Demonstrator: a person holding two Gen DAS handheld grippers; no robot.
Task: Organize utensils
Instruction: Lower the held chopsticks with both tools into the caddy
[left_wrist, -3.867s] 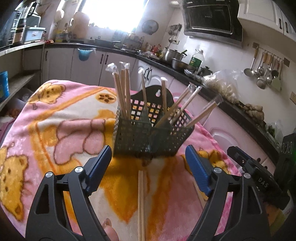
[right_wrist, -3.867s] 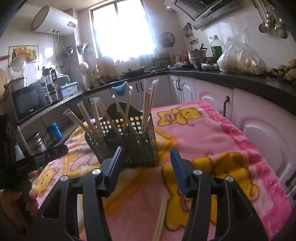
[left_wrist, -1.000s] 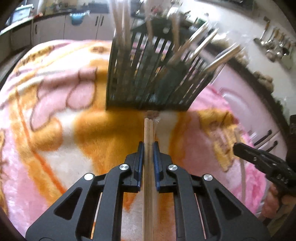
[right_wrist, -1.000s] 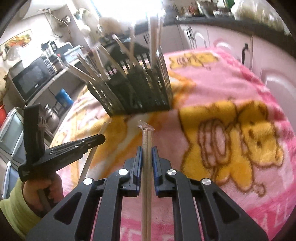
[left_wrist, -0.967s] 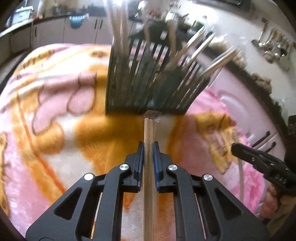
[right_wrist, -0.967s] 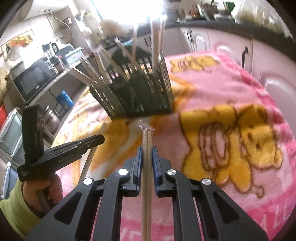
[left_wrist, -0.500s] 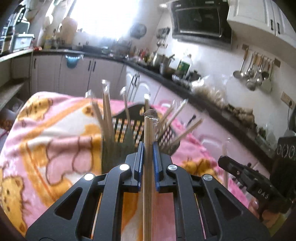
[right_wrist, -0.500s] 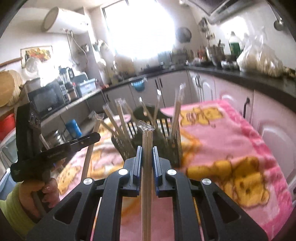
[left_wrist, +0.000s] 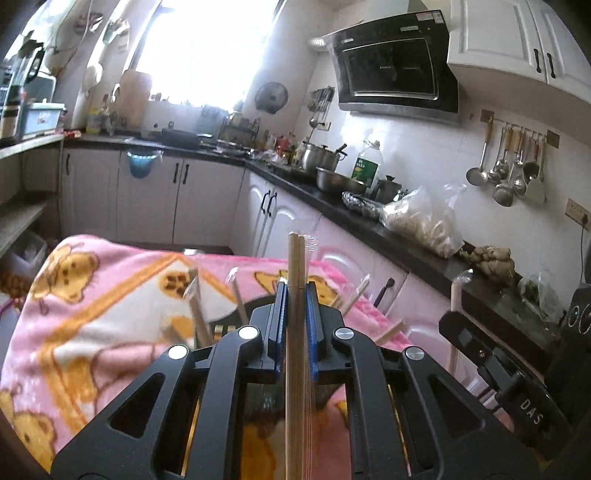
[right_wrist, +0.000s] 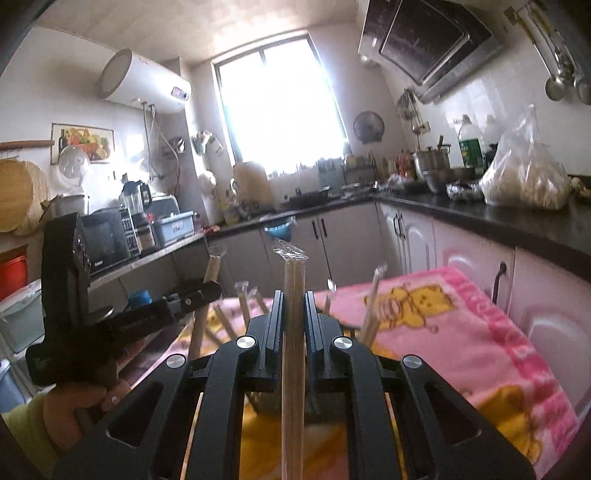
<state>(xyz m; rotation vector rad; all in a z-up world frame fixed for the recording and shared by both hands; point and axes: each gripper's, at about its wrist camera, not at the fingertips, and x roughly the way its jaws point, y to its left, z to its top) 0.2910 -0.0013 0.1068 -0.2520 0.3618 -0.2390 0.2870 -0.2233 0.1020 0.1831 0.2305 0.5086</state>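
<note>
My left gripper (left_wrist: 295, 291) is shut on a wrapped pair of wooden chopsticks (left_wrist: 296, 266), held up above the table with the tips pointing forward. My right gripper (right_wrist: 293, 299) is shut on another wrapped pair of chopsticks (right_wrist: 293, 273), also lifted. The dark mesh utensil basket (left_wrist: 225, 326) sits below and behind the fingers in both views, mostly hidden; several wrapped chopsticks (right_wrist: 371, 295) stick up from it. The left gripper shows in the right wrist view (right_wrist: 207, 290), the right one in the left wrist view (left_wrist: 452, 321).
The table is covered by a pink bear-print blanket (left_wrist: 92, 295), also seen in the right wrist view (right_wrist: 461, 325). Kitchen cabinets and a dark counter (left_wrist: 369, 218) with pots and a plastic bag (right_wrist: 524, 177) run behind and to the right.
Both grippers closed on chopstick pairs lying on the blanket, then lifted them and tilted up; the basket has dropped low in both views.
</note>
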